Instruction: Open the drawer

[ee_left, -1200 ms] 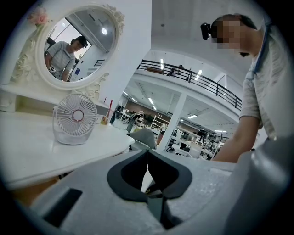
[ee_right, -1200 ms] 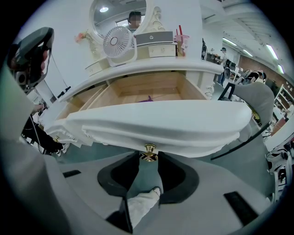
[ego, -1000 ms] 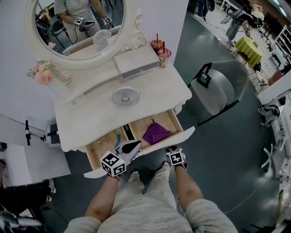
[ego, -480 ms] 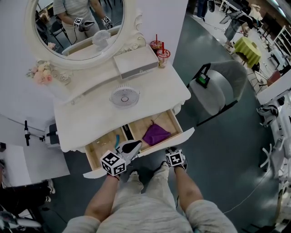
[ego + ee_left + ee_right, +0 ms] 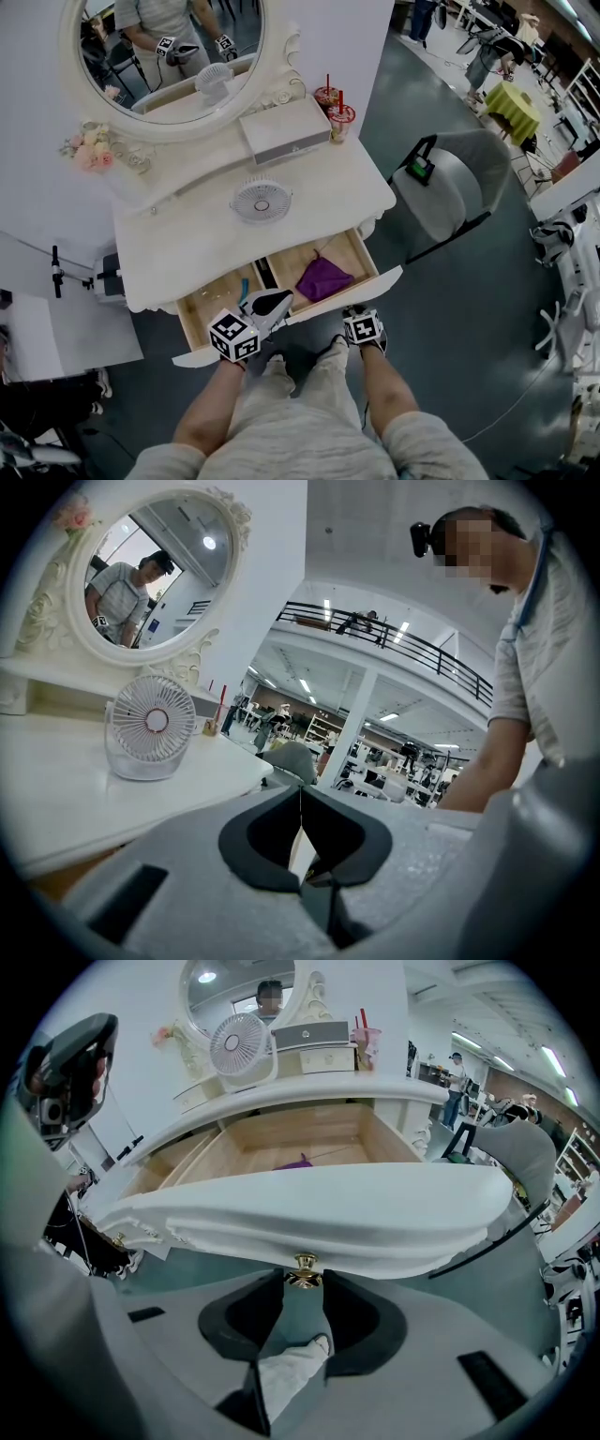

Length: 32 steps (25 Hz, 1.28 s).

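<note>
The white vanity's drawer (image 5: 380, 278) stands pulled out, its wooden inside showing. A purple cloth (image 5: 323, 277) lies in its right compartment. My right gripper (image 5: 355, 313) is at the drawer front (image 5: 375, 1213), its jaws closed on the small gold knob (image 5: 305, 1268) from both sides. My left gripper (image 5: 272, 302) hovers over the drawer front near its middle. In the left gripper view its jaws (image 5: 300, 803) meet with nothing between them and point level across the tabletop.
A small white fan (image 5: 261, 200), a white box (image 5: 286, 127) and two drink cups (image 5: 335, 103) stand on the vanity top under the oval mirror (image 5: 169, 47). A grey chair (image 5: 450, 183) stands to the right. My legs are below the drawer.
</note>
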{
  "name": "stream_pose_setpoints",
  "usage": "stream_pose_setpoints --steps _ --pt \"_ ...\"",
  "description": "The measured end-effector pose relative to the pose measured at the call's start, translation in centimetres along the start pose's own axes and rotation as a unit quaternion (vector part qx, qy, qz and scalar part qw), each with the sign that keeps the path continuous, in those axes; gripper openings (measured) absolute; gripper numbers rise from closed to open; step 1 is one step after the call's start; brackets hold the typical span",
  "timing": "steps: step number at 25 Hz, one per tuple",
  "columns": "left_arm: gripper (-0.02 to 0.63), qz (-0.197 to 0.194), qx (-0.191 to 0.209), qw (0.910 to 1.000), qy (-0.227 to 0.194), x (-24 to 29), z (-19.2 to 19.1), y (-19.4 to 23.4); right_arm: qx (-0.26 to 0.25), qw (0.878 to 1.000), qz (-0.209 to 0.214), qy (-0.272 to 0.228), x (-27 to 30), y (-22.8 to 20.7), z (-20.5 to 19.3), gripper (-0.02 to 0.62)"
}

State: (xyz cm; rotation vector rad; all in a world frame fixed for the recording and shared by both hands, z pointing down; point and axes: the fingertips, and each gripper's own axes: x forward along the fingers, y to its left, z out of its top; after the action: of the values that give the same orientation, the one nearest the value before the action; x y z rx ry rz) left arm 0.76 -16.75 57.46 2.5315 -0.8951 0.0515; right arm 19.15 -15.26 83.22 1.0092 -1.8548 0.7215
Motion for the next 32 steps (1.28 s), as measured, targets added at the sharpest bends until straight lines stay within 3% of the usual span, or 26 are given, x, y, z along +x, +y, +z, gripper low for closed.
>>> stream_pose_setpoints --steps 6,12,18,24,32 --pt "0.014 -0.002 -0.001 1.0000 0.004 -0.5 -0.1 0.0 -0.011 1.000 -0.003 0.023 -0.8 0.5 -2.2 0.126" --pt "0.015 -0.003 -0.005 1.0000 0.006 -1.7 -0.4 -0.1 -0.003 1.000 0.005 0.001 -3.1 1.5 -3.4 0.126" --pt "0.014 0.000 -0.007 1.0000 -0.001 -3.3 -0.1 0.3 0.028 0.997 0.016 -0.076 -6.1 2.8 0.8 0.124" --pt "0.014 -0.009 -0.017 0.9997 -0.014 -5.0 0.8 -0.1 0.047 0.983 0.023 -0.176 -10.3 4.9 6.5 0.087" --pt "0.014 -0.015 0.000 0.9997 -0.018 -9.0 1.3 -1.3 -0.004 0.960 0.052 -0.275 -17.3 9.0 12.0 0.026"
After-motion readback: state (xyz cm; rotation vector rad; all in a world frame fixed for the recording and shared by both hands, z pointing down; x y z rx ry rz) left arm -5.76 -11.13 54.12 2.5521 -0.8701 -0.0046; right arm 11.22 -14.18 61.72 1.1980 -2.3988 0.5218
